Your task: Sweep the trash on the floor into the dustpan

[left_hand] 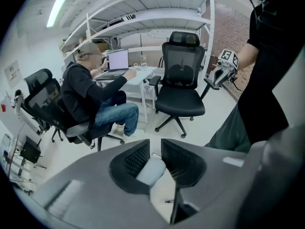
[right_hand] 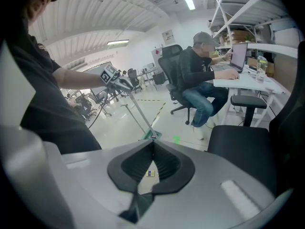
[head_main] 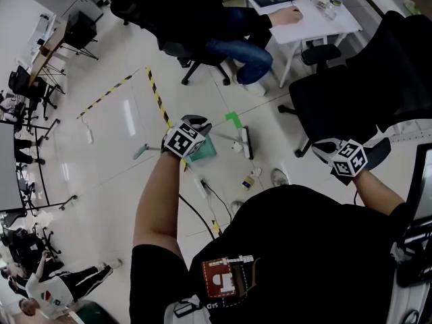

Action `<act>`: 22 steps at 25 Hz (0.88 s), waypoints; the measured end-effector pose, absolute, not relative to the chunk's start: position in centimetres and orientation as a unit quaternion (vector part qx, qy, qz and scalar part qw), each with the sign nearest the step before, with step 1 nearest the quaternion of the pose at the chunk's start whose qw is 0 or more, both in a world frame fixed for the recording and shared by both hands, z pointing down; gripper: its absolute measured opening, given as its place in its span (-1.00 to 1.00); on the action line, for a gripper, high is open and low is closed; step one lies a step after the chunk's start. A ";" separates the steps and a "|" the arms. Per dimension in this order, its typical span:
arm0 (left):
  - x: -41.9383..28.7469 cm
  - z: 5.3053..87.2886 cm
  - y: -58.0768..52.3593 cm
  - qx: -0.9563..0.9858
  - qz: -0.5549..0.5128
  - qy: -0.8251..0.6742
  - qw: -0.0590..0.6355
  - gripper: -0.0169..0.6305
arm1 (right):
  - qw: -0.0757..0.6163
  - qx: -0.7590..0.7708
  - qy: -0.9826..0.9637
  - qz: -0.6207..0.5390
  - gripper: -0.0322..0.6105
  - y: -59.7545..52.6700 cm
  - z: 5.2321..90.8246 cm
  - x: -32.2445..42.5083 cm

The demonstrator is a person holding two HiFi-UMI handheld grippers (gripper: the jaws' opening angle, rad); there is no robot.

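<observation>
Green long-handled dustpan (head_main: 206, 150) sits half-hidden behind left hand-held gripper (left_hand: 154, 150), clenched on its pale handle (left_hand: 151, 170); right hand-held gripper (right_hand: 153, 145) pinched closed, empty; small trash bottle (head_main: 249, 179) lies on floor nearby

Left hand-held gripper (head_main: 194, 124) over green dustpan (head_main: 205, 150), trash (head_main: 248, 179) nearby on floor (head_main: 121, 147)

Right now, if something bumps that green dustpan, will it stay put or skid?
It would likely skid: the dustpan looks like thin plastic, so probably light, and the floor is glossy. Its long handle looks straight and stiff. The left gripper, shut on it, should steady it, though the pan might pivot.
</observation>
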State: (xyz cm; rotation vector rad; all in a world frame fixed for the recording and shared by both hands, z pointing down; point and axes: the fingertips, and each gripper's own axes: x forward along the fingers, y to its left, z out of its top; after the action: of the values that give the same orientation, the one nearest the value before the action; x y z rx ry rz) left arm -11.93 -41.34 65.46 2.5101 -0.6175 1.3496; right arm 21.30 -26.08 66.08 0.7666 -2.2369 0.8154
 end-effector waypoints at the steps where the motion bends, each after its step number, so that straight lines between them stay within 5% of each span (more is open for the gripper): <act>1: -12.9 65.6 -41.6 0.850 0.467 -0.214 0.114 -0.71 | 0.316 0.290 -0.849 0.308 -0.92 -26.1 66.1 21.2; 22: -32.1 65.0 -39.7 0.742 0.577 -0.312 0.138 -0.72 | 0.328 0.256 -0.862 0.288 -0.92 -27.0 65.2 17.2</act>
State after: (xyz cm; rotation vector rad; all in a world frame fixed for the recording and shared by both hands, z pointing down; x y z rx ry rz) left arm -32.12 -39.66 65.02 2.1465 -0.9033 1.6687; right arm 17.15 -26.97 65.23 0.6695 -2.2569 0.7549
